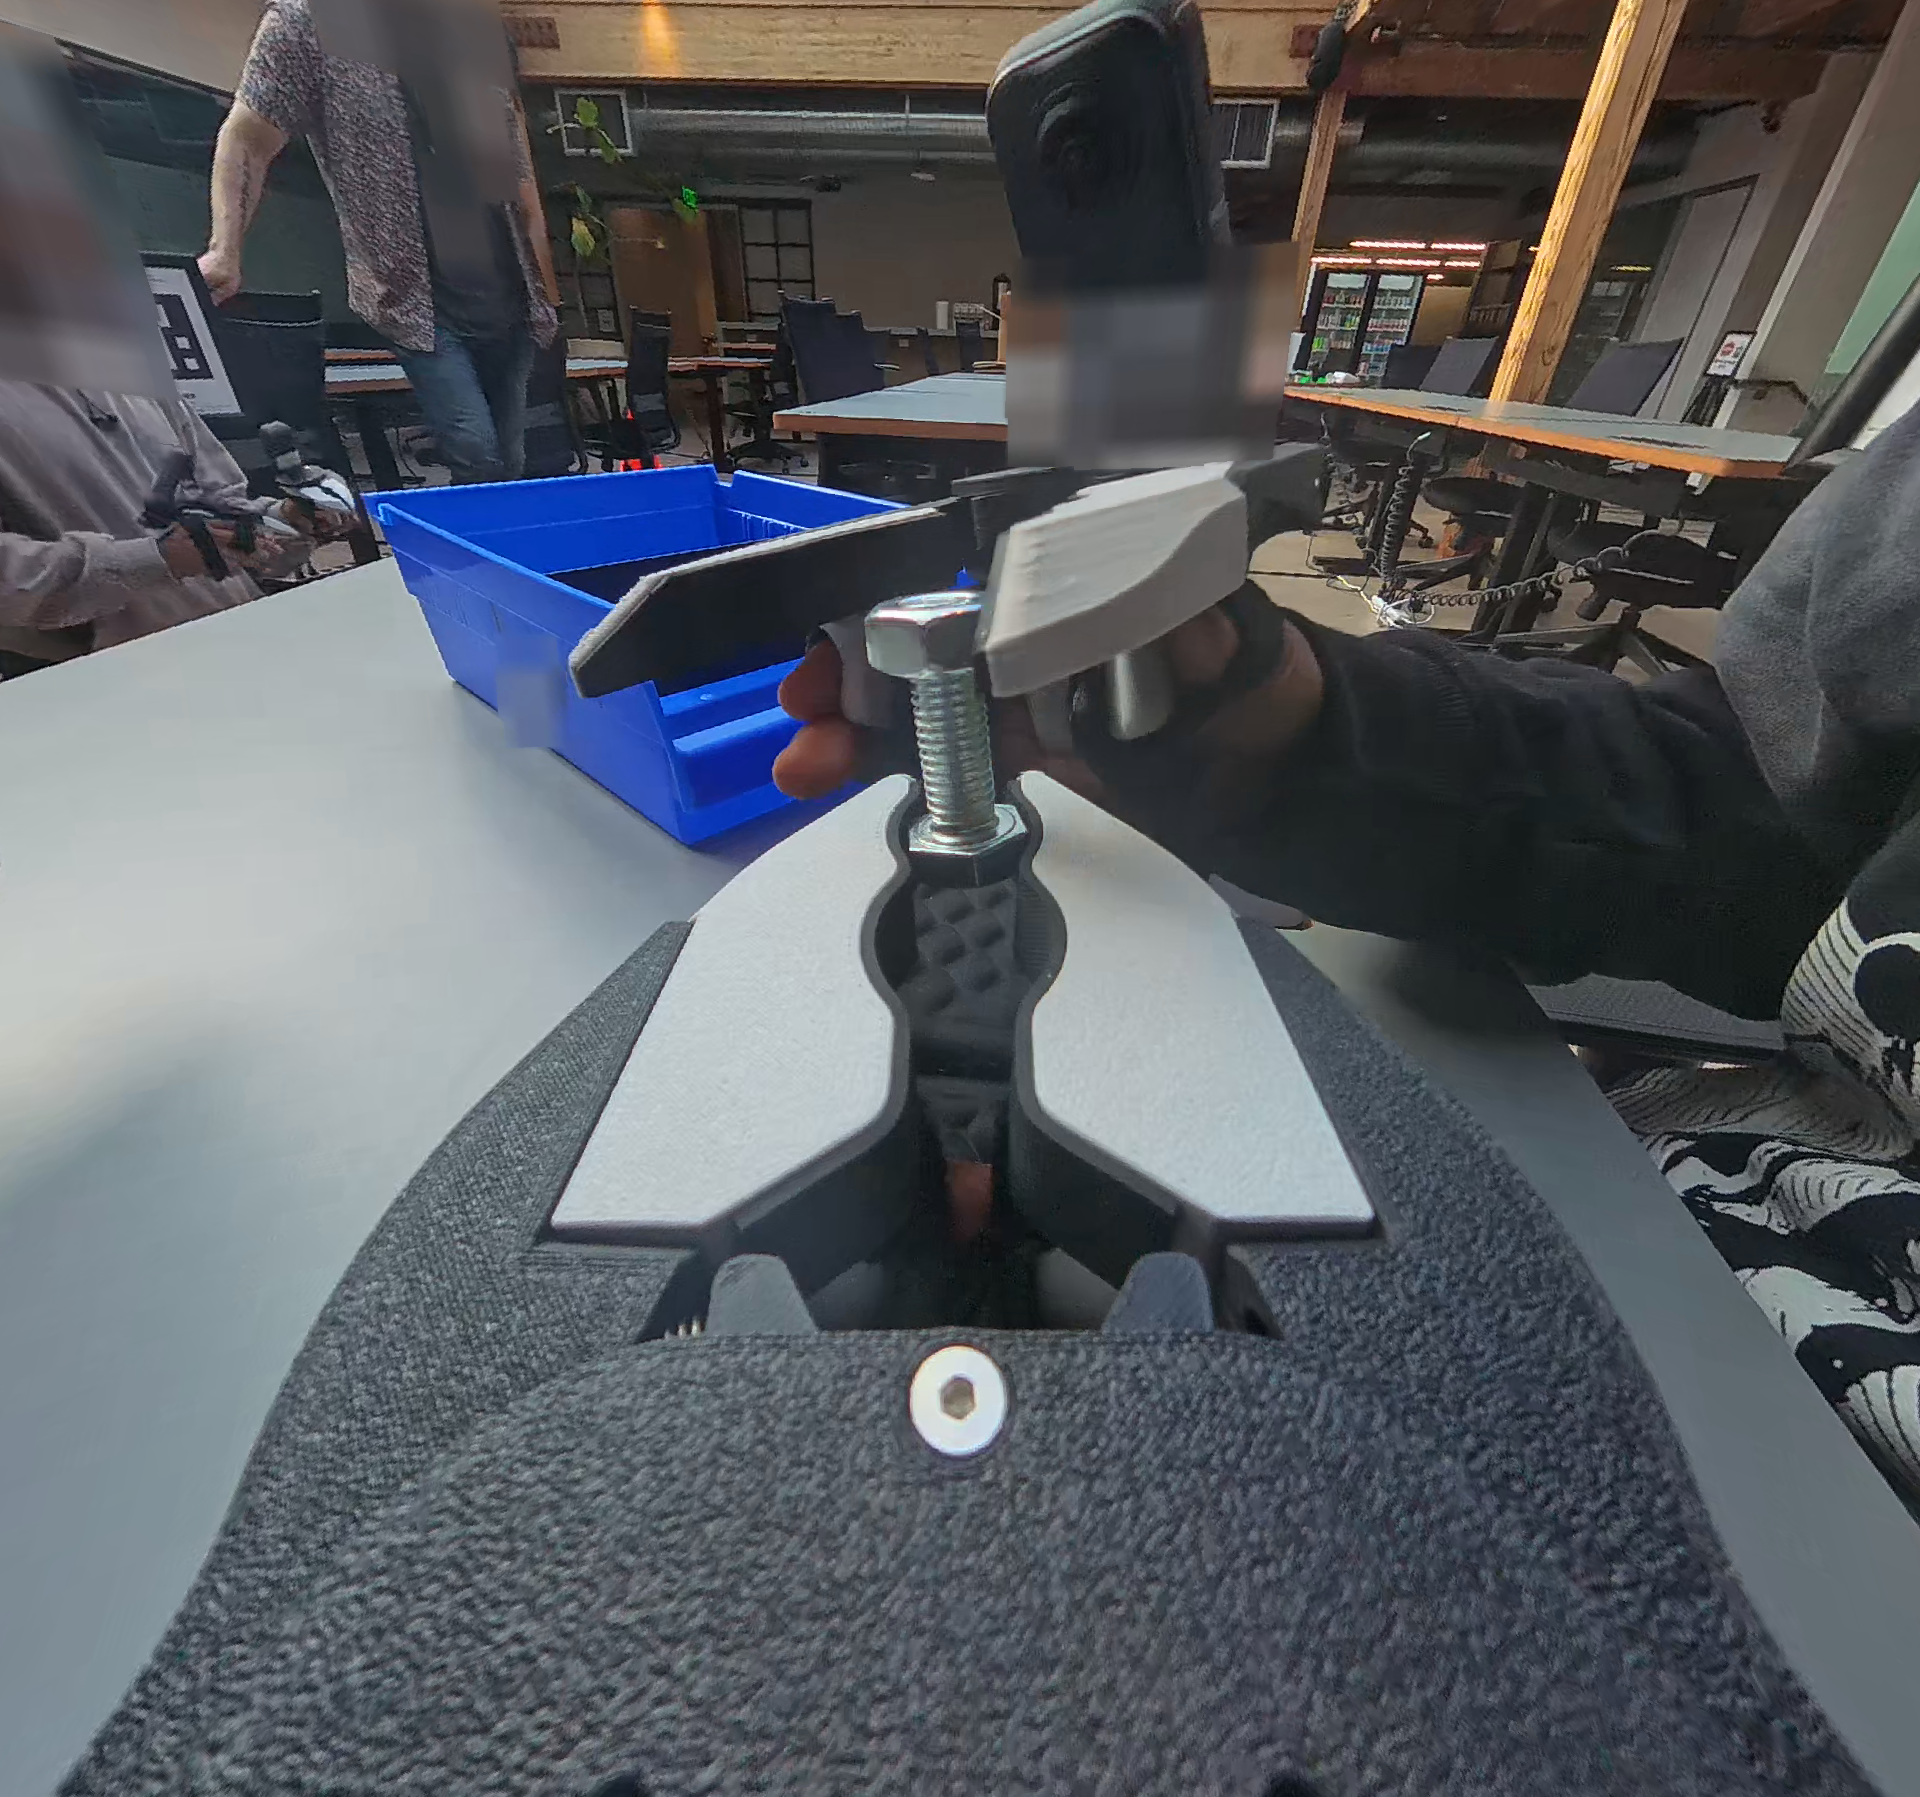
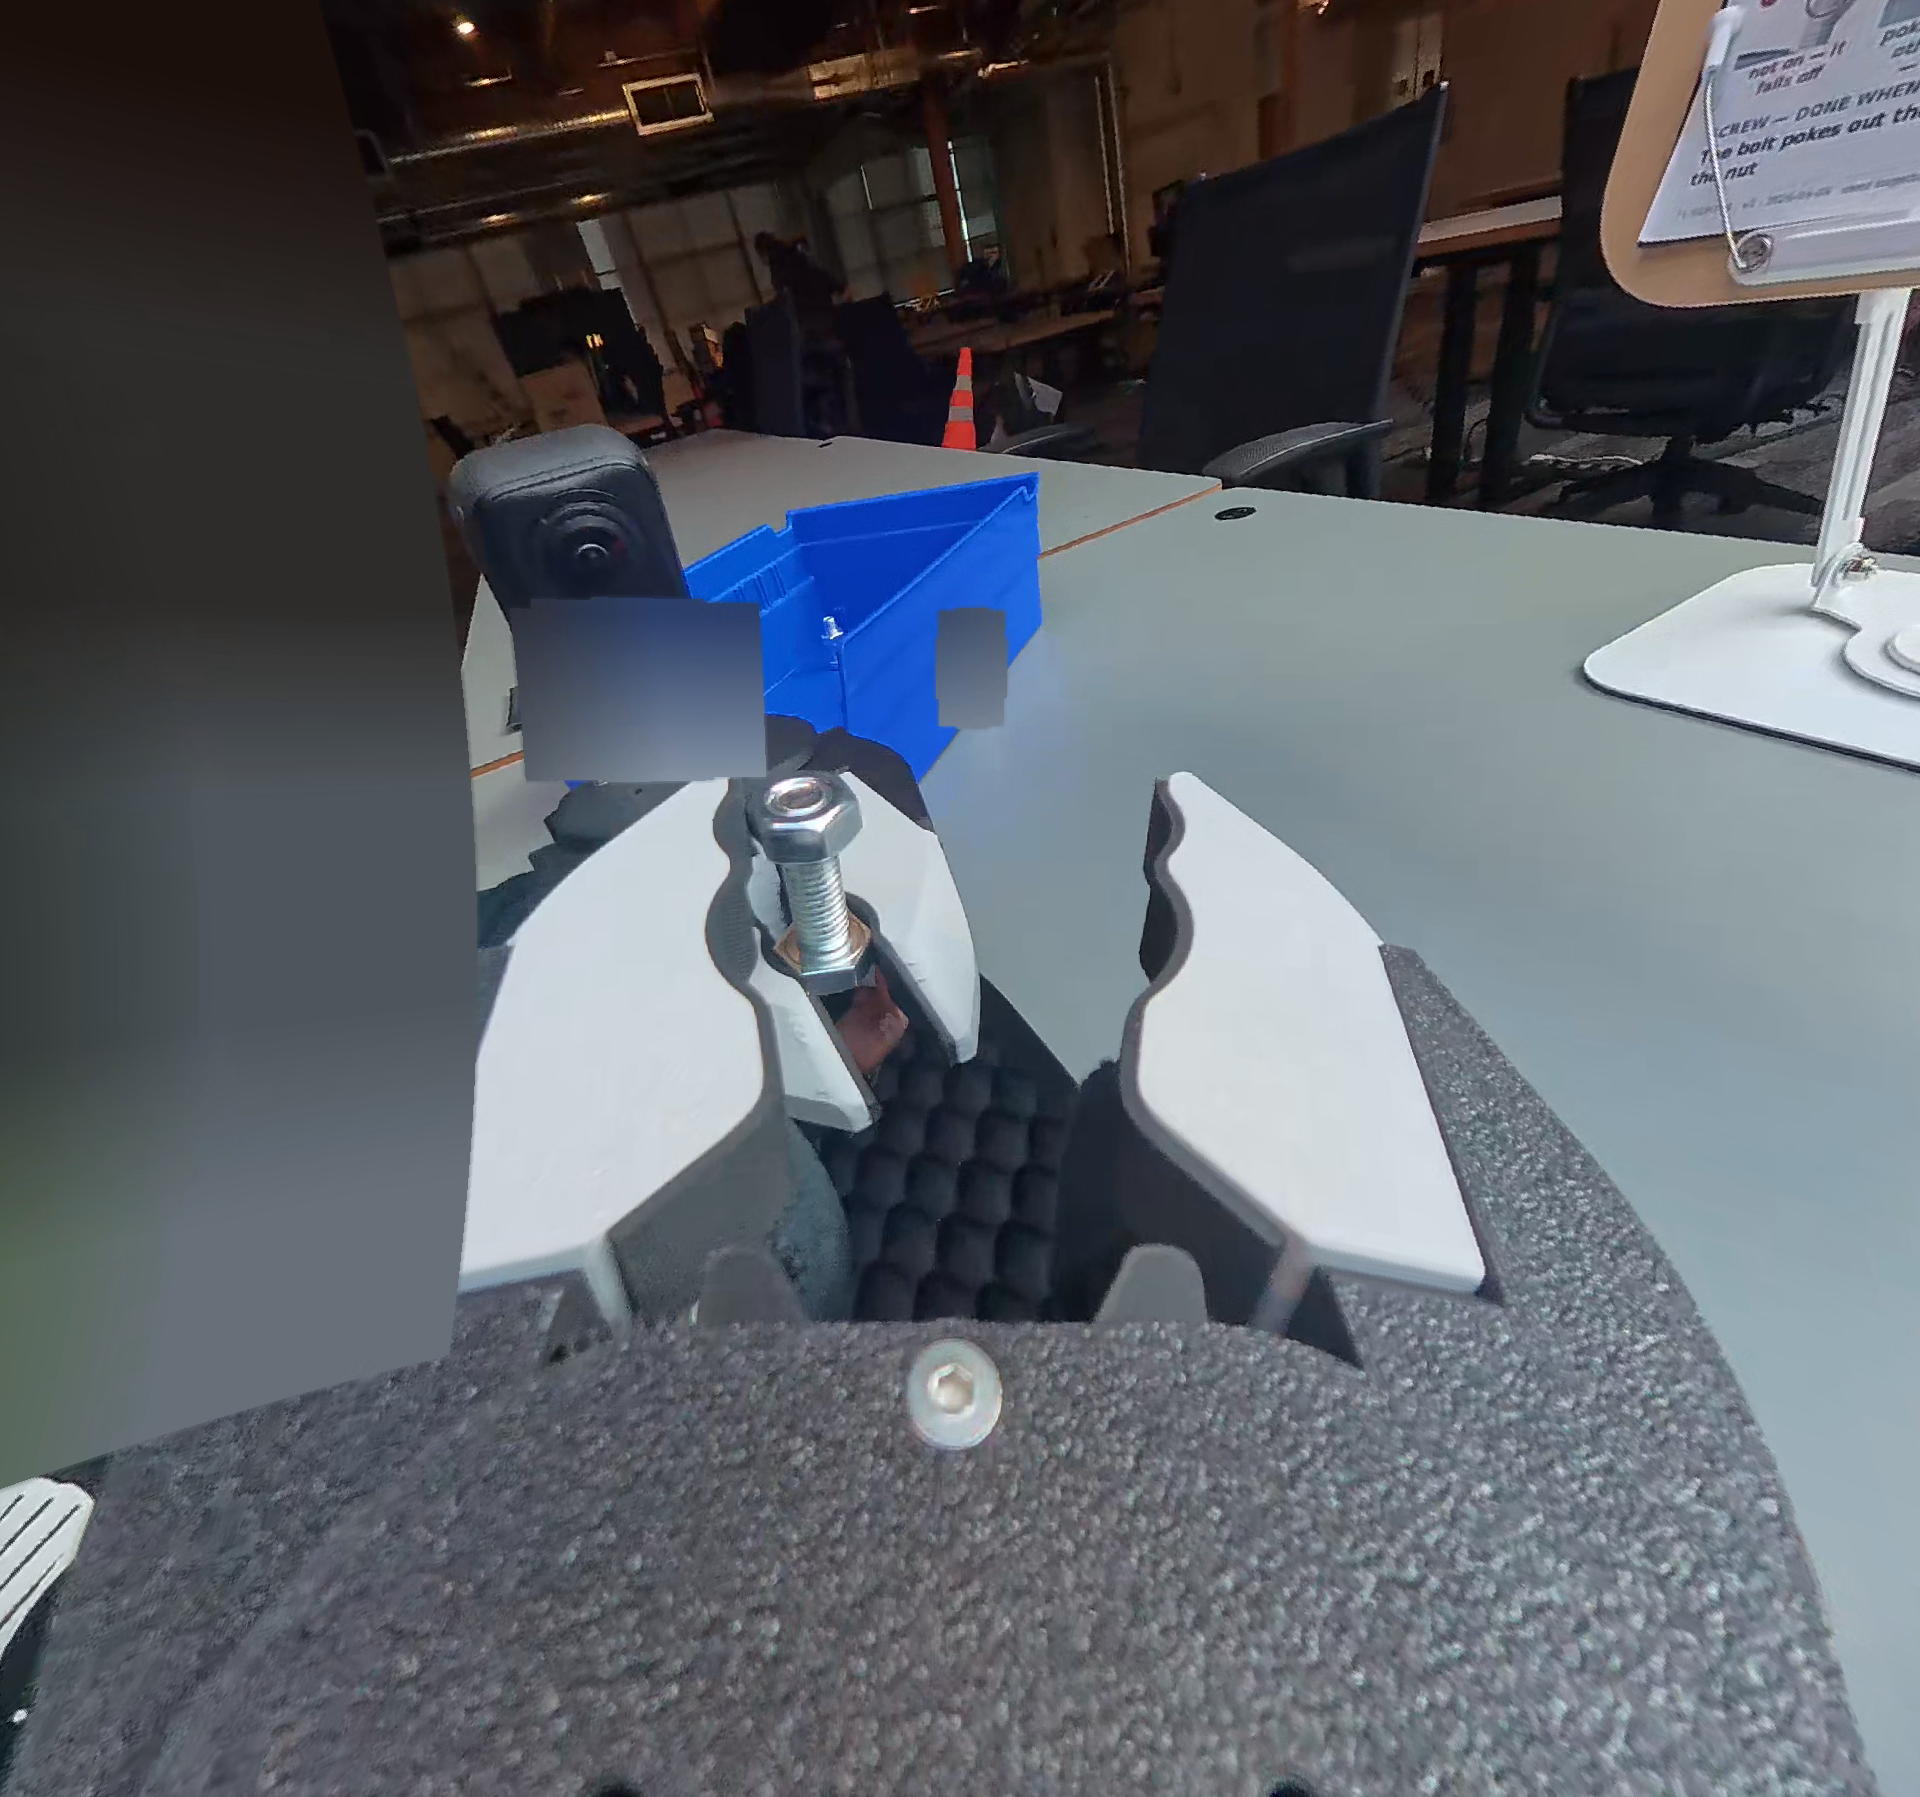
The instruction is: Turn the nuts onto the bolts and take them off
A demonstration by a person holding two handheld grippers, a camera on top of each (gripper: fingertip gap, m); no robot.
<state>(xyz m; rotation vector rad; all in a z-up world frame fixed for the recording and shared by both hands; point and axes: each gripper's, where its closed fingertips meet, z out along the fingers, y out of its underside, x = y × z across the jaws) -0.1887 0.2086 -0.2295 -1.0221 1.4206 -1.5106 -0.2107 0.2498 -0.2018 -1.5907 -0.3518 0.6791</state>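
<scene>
The left hand-held gripper (image 1: 961,848) was clamped on a silver hexagonal steel nut (image 1: 968,841) threaded low on the upright, silver threaded steel bolt (image 1: 948,708), held above the smooth grey bench (image 1: 260,812). The right hand-held gripper (image 2: 1023,848) stood with its fingers apart (one grey finger (image 1: 1112,573) touching the bolt's hex head, it seemed). A blue plastic bin (image 1: 582,563) sat on the bench just behind them.

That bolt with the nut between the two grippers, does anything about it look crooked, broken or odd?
Nothing stands out. The bolt stands upright, head up, its nut pinched in the left gripper. The right gripper is open around the head.
</scene>
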